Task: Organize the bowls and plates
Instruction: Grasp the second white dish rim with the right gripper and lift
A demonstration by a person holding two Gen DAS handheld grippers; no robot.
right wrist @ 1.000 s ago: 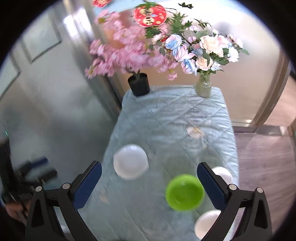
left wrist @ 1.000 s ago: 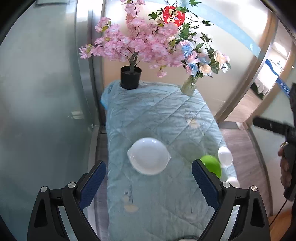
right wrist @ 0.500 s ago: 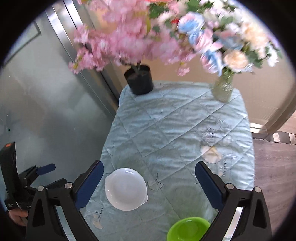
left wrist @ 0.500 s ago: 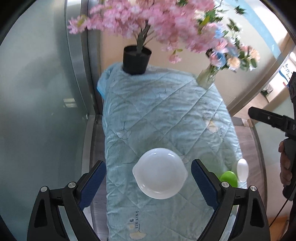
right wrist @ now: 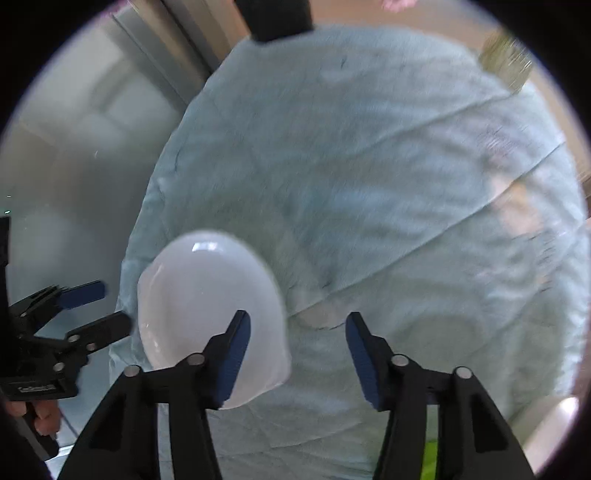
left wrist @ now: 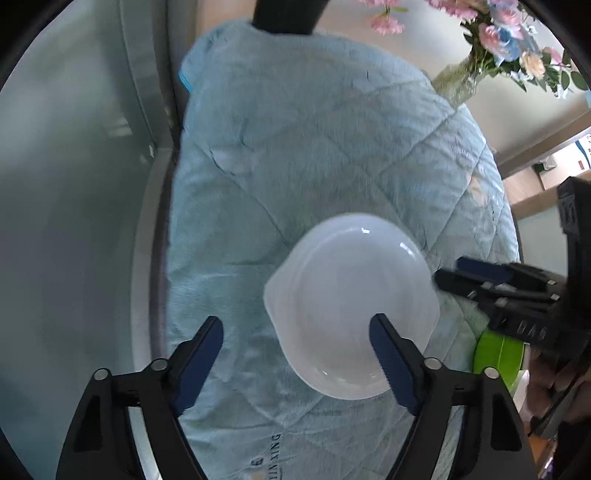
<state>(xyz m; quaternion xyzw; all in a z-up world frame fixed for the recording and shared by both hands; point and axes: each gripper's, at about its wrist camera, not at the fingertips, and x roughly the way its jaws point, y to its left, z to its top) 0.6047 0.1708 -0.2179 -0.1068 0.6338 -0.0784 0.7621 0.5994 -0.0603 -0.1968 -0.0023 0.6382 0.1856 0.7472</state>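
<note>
A white bowl [left wrist: 351, 306] with small side tabs sits on the light blue quilted tablecloth [left wrist: 314, 147]. My left gripper [left wrist: 297, 341] is open and empty just above the bowl's left edge, its right finger over the bowl. My right gripper [right wrist: 297, 334] is open and empty, its left finger over the bowl [right wrist: 207, 306]. Each gripper shows in the other's view, the right one [left wrist: 491, 280] to the bowl's right, the left one [right wrist: 77, 306] to its left. A green bowl [left wrist: 496, 354] lies at the table's right edge, mostly hidden.
A black flower pot [left wrist: 288, 14] stands at the table's far left and a glass vase of flowers [left wrist: 458, 83] at the far right. A glass wall [left wrist: 74, 184] runs along the table's left side. Another white dish [right wrist: 550, 424] shows at the near right.
Both grippers have moved forward and down toward the white bowl, which now looks much larger. The right gripper has swung left, so the green bowl has slipped almost out of its view.
</note>
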